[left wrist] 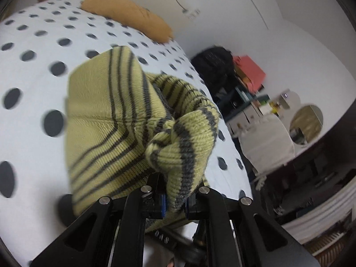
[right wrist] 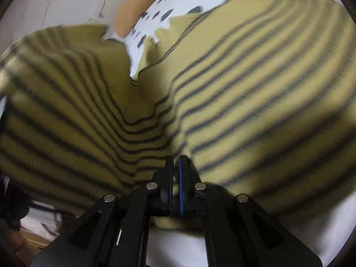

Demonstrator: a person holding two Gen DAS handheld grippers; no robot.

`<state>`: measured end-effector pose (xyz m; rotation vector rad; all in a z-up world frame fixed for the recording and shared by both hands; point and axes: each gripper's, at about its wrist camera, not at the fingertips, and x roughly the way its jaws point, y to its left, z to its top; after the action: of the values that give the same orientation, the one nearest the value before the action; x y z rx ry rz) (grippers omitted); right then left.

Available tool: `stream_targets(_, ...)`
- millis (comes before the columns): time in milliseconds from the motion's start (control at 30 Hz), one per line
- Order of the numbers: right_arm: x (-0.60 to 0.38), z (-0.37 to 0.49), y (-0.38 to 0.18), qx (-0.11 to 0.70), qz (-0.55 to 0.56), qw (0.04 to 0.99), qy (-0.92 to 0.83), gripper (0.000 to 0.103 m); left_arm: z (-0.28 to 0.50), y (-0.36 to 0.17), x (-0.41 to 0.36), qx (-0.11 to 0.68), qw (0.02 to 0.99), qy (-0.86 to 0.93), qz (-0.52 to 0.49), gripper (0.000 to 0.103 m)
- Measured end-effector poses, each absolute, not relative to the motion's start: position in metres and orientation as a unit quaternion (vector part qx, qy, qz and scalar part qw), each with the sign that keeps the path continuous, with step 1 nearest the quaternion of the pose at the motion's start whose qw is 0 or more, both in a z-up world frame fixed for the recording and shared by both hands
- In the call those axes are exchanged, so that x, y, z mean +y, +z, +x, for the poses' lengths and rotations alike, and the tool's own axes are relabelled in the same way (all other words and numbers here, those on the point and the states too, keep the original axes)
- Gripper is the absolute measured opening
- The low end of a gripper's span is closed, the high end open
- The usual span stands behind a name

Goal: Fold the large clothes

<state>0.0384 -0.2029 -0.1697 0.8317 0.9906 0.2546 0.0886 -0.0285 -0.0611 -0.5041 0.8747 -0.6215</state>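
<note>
A yellow-green knit sweater with dark grey stripes [left wrist: 106,115] lies on a white bed sheet with dark dots [left wrist: 33,51]. My left gripper [left wrist: 175,202] is shut on a bunched fold of the sweater, which drapes over the fingers and hides their tips. In the right wrist view the sweater [right wrist: 244,93] fills most of the frame and looks blurred. My right gripper [right wrist: 176,169] is shut on its fabric, with folds radiating from the pinch. The dotted sheet [right wrist: 146,31] shows beyond the sweater's far edge.
An orange pillow [left wrist: 126,13] lies at the head of the bed, also in the right wrist view [right wrist: 133,11]. Right of the bed stand a black bag [left wrist: 213,64], a red box [left wrist: 251,71], a cluttered table and a round mirror [left wrist: 307,122]. White walls lie behind.
</note>
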Motion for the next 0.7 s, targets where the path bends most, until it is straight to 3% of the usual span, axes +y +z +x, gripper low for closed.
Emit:
stream_targets(200, -0.249, -0.004, -0.185, 0.429, 0.471, 0.762, 0.112, 0.002, 0.098, -0.118, -0.13, 0.488, 0.785, -0.333, -0.186, 0.009)
stream_targets(333, -0.275, -0.03, -0.185, 0.425, 0.494, 0.754, 0.084, 0.003, 0.092, -0.154, -0.147, 0.519, 0.773, -0.32, -0.173, 0.008)
stream_targets(600, -0.352, -0.071, -0.124, 0.395, 0.439, 0.807, -0.011, 0.008, 0.088, -0.12, -0.172, 0.467, 0.803, -0.344, -0.136, 0.009)
stream_targets(667, -0.368, -0.07, -0.106, 0.384, 0.422, 0.821, -0.027, 0.014, 0.089, -0.138, -0.189, 0.493, 0.789, -0.343, -0.127, 0.009)
stream_targets(700, -0.375, -0.065, -0.096, 0.383, 0.407, 0.828, -0.034, 0.024, 0.09, -0.149, -0.196, 0.506, 0.785, -0.338, -0.114, 0.009)
